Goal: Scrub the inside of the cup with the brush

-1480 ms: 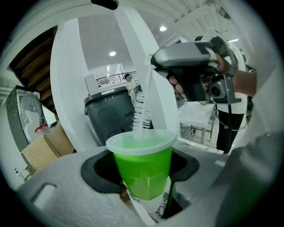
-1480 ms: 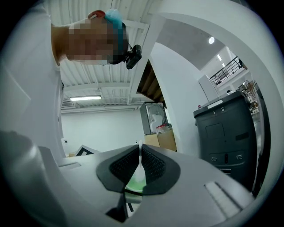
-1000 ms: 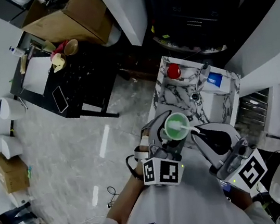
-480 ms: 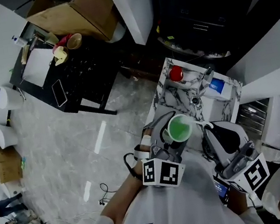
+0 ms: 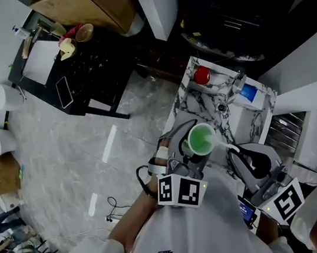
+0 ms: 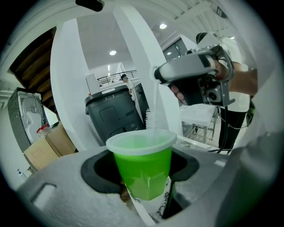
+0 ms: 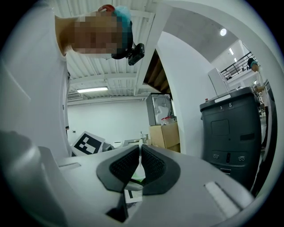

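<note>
A translucent green cup (image 5: pixel 200 140) is held upright over the floor, with my left gripper (image 5: pixel 196 148) shut on it. In the left gripper view the cup (image 6: pixel 141 166) fills the gap between the dark pads (image 6: pixel 100 170). The white bristles of the brush (image 6: pixel 150 119) stand just behind its far rim. The brush's thin white handle (image 5: pixel 224 144) runs from the cup to my right gripper (image 5: pixel 235 151). In the right gripper view the pads (image 7: pixel 126 165) are shut on that thin white handle (image 7: pixel 140 168). How deep the bristles reach into the cup is hidden.
A small marble-patterned table (image 5: pixel 195 111) lies just beyond the cup, with a red object (image 5: pixel 201 75) and a blue one (image 5: pixel 247 93) on it. At upper left are a black desk (image 5: pixel 87 74) and a cardboard box (image 5: pixel 97 1). A dark bin (image 6: pixel 113 111) stands ahead.
The cup stays in my left gripper and the brush in my right. The brush handle has shifted a little toward the cup's right rim, and the head view has drifted slightly.
</note>
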Available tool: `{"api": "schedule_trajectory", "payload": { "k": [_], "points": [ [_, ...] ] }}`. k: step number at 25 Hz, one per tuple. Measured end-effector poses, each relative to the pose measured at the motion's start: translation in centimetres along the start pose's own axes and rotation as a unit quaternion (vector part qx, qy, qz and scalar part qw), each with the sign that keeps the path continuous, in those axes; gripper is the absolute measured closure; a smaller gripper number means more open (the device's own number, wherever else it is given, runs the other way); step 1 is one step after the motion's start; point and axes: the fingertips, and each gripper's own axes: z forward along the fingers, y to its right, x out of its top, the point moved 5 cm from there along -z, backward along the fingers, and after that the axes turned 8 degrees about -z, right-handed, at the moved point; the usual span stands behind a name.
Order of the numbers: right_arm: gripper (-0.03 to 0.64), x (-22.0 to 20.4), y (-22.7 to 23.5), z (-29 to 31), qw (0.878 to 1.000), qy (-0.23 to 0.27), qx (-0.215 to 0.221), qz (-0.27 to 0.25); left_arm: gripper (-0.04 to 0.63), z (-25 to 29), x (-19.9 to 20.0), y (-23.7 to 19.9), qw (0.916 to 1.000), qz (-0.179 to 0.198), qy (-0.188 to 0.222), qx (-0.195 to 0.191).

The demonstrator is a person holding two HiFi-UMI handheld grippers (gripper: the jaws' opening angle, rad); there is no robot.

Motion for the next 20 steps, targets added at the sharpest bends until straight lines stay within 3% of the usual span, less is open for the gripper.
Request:
{"api": "schedule_trajectory", "payload": {
  "k": [12,20],
  "points": [
    [0.592,-0.2,-2.1,1.8,0.998,-0.001,0.06,0.017,0.31,0.4,0.4,0.2,0.9999,0.001,0.007,-0.008],
    [0.592,-0.4,-1.1,3.1,0.998,0.015,0.052,0.016,0.31,0.5,0.4,0.8,0.9998,0.007,0.006,-0.016]
  ]
}}
